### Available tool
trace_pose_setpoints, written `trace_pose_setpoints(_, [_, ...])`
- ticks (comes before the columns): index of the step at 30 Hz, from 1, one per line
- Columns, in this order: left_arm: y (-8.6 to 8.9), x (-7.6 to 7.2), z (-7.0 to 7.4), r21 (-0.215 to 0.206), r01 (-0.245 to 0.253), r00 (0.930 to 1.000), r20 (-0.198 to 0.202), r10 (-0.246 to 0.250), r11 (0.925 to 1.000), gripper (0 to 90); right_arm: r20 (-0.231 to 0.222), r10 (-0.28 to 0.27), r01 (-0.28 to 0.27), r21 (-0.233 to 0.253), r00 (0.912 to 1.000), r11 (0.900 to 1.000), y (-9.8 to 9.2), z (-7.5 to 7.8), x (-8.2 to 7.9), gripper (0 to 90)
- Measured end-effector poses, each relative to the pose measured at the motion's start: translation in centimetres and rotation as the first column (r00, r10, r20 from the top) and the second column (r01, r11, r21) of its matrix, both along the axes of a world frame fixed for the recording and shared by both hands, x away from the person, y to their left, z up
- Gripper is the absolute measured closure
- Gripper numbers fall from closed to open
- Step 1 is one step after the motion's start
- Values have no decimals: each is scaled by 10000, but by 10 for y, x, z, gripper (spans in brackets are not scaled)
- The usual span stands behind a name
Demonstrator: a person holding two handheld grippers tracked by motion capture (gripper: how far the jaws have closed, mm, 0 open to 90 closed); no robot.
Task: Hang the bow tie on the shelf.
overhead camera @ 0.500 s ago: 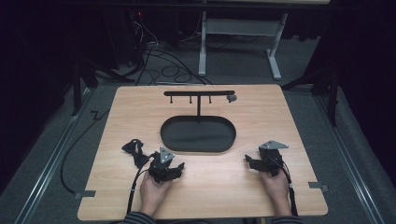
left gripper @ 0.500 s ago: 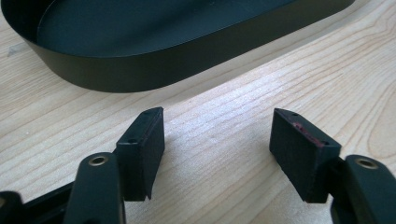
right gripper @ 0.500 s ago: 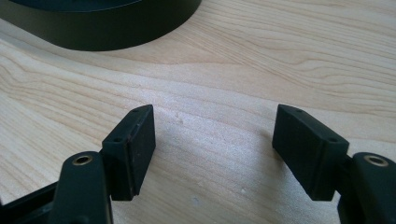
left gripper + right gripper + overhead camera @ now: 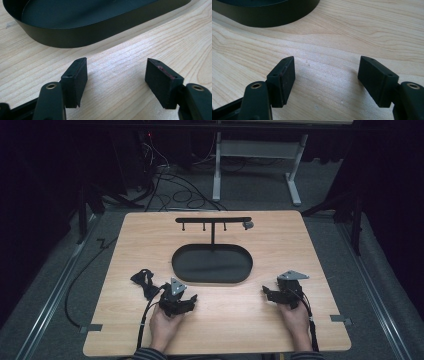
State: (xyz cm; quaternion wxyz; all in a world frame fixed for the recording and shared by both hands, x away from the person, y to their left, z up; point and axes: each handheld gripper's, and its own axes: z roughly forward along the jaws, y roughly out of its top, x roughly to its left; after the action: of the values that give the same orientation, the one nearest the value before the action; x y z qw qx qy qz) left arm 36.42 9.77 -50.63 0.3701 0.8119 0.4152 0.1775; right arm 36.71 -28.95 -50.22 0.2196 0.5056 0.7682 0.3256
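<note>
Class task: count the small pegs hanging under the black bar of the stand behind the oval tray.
3: left peg, middle peg, right peg, spaced along the black bar. A grey piece sits at the bar's right end.

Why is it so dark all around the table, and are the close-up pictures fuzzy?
High view: light falls on the wooden table, so the floor fades into black. Left gripper view: the black tray is sharp, jaws slightly soft. Right gripper view: bright, even light, wood grain clear, faint shadows.

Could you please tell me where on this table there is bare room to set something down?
The table is bare between the left gripper and right gripper, in front of the oval tray. The strips either side of the tray are free too. The black item crowds the left gripper's outer side.
</note>
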Motion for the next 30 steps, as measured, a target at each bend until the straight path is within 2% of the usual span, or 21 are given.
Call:
trace_pose_setpoints(16, [0, -1, 0, 45, -2, 10000, 12, 2, 10000, 354, -29, -30, 31, 34, 10000, 10000, 0, 0, 0, 313])
trace_pose_setpoints(21, [-1, -2, 1, 100, 14, 9999, 132, -15, 9999, 371, -23, -17, 17, 42, 10000, 10000, 0, 0, 0, 313])
trace_pose_setpoints(25, [0, -5, 5, -142, 11, 9998, 181, -9, 9999, 373, -29, -23, 23, 67, 10000, 10000, 0, 0, 0, 313])
trace_pose_setpoints(30, [5, -10, 13, -249, -39, 9999, 138, 42, 9997, 379, -31, -25, 25, 70, 10000, 10000, 0, 0, 0, 313])
